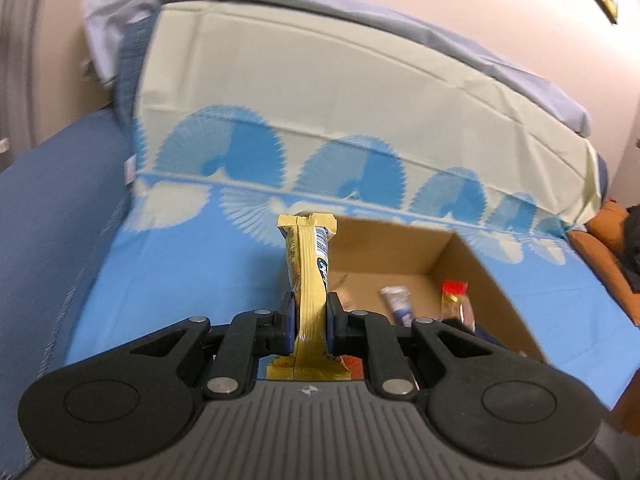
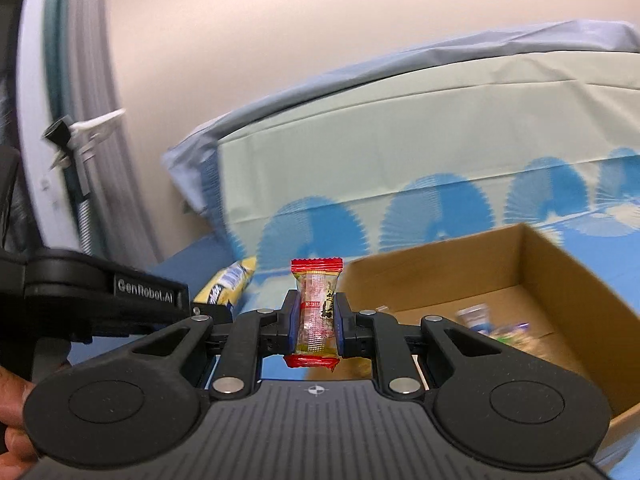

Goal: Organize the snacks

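Gold-wrapped bar and red-ended candy, each clamped in a gripper beside a cardboard box.

Blue pads of the left gripper (image 1: 311,320) are closed on a yellow snack bar (image 1: 309,276), which stands upright between them, just left of the open cardboard box (image 1: 472,252). The right gripper (image 2: 317,322) is closed on a clear candy packet with red crimped ends (image 2: 317,312), held upright at the box's left edge (image 2: 560,280). Inside the box lie a white-and-blue packet (image 1: 398,304) and a red-topped clear packet (image 1: 454,300); other contents are blurred. The box rests on a blue cloth with fan motifs (image 1: 192,264), which runs up over a backrest behind.
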`<state>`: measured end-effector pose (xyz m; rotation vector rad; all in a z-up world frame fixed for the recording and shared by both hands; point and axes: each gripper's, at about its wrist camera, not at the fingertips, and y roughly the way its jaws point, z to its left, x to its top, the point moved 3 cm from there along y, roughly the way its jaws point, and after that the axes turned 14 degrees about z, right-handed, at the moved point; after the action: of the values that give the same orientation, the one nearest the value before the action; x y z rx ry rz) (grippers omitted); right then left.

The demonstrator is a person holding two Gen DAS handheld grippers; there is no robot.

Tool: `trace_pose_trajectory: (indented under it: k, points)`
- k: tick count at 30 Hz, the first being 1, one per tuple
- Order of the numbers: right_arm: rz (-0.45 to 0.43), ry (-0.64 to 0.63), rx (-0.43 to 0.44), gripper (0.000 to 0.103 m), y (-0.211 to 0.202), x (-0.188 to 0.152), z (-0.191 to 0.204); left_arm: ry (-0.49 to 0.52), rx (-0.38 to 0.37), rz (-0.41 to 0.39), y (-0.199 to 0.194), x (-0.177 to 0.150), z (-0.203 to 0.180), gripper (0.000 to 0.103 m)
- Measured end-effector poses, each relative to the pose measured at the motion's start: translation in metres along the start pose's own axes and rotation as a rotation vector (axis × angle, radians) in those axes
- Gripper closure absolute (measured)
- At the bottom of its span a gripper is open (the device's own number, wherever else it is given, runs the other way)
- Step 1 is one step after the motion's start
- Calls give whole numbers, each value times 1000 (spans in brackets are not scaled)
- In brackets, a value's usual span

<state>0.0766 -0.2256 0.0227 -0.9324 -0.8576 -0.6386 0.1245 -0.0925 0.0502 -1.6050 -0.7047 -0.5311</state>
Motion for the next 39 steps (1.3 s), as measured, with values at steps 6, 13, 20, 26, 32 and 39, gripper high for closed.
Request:
trace_pose_trajectory:
  k: [6, 13, 20, 26, 32, 39]
  points:
    - [-50, 122, -121, 84, 2, 12, -44, 32, -93, -34, 19, 33, -40, 87]
    - [-50, 209, -197, 21, -1, 20, -66, 13, -163, -73, 7, 25, -47, 44]
    - [-1, 186, -229, 1, -10, 21, -66, -35, -156, -89, -25, -19, -24, 18]
    - [73, 144, -254, 1, -25, 18, -60, -4, -108, -120, -48, -49, -18, 12]
    - [157, 92, -318, 1, -50, 24, -54, -18, -109, -134, -56, -71, -13, 12]
    - [223, 43, -365, 1, -71, -7, -62, -29, -122, -26, -42, -99, -10, 12]
